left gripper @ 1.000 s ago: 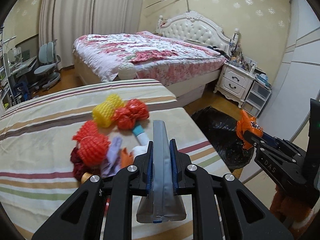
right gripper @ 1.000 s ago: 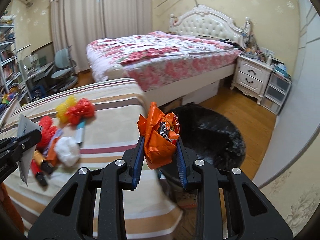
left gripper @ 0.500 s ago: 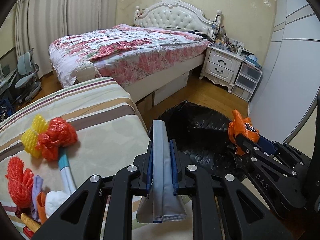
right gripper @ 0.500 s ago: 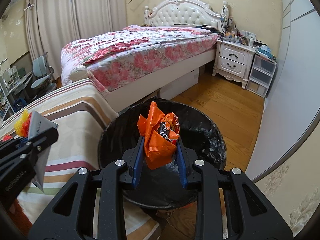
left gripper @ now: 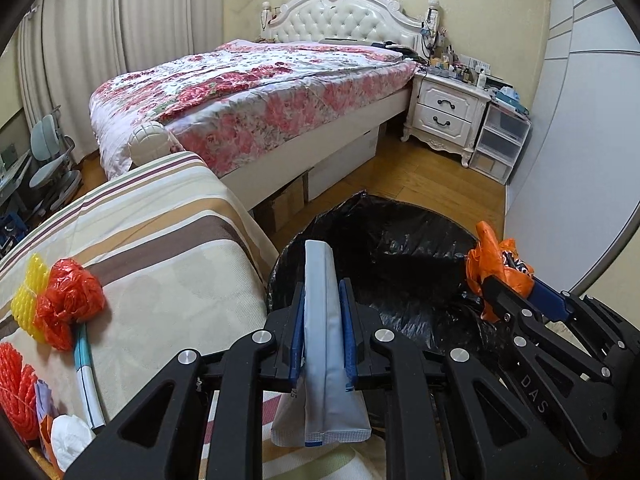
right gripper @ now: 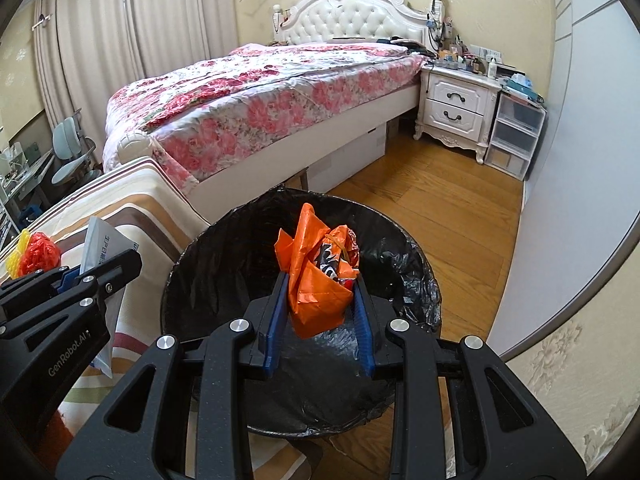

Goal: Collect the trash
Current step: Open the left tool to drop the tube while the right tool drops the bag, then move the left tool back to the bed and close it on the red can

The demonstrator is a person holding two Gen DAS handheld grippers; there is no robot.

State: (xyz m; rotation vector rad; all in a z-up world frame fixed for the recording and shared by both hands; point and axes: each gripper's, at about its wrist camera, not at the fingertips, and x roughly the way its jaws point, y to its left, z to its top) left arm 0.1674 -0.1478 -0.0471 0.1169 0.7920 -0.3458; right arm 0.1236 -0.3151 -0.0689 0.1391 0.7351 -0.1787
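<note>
My left gripper (left gripper: pixel 323 300) is shut on a grey-white flat packet (left gripper: pixel 322 320) and holds it at the near left rim of the black-lined trash bin (left gripper: pixel 400 256). My right gripper (right gripper: pixel 320 292) is shut on a crumpled orange snack wrapper (right gripper: pixel 316 276) and holds it above the bin's opening (right gripper: pixel 224 264). The wrapper also shows in the left wrist view (left gripper: pixel 498 268), and the packet in the right wrist view (right gripper: pixel 100 244). Loose trash lies on the striped table (left gripper: pixel 168 264): a red plastic bag (left gripper: pixel 68 304), yellow foam net (left gripper: pixel 26 304), red foam net (left gripper: pixel 16 392), white wad (left gripper: pixel 70 440).
A bed with a floral quilt (right gripper: pixel 260 96) stands behind the bin. A white nightstand (right gripper: pixel 460 112) and plastic drawers (right gripper: pixel 516 136) are at the far right, by a grey wall panel (right gripper: pixel 576 160). Wooden floor (right gripper: pixel 440 208) lies between bin and nightstand.
Both grippers have swung right from the table to the bin, each still holding its item. The right gripper's wrapper is now over the bin's opening.
</note>
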